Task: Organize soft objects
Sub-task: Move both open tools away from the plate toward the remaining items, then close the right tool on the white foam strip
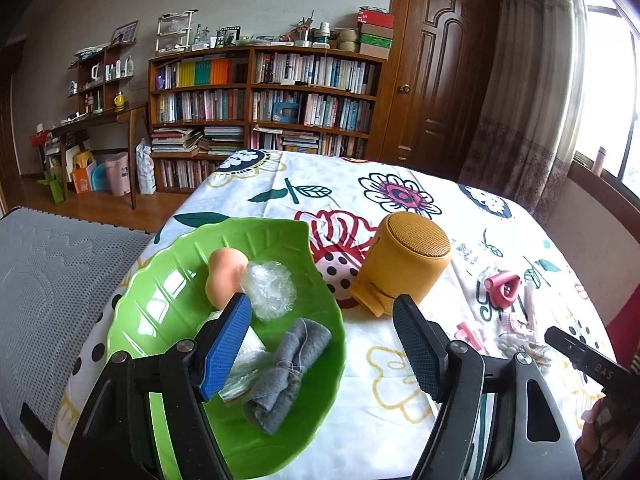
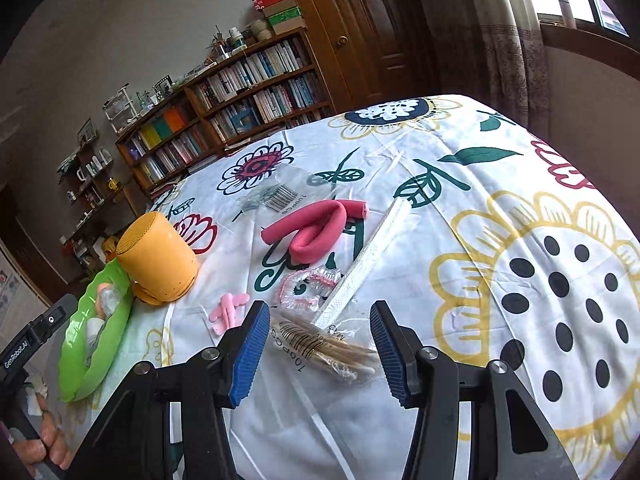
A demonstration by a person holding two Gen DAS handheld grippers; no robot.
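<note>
The left hand-held gripper hovers wide and empty over the green plate, which holds a grey cloth. The right hand-held gripper, also wide, straddles a cotton swab packet printed "100PCS" on the desk. Its neighbour's handle reads "GenRoboAI".

We are looking into a lived-in home room, where a wooden bookcase is overflowing with books, a panelled door and curtain are framing a floral-clothed table.
</note>
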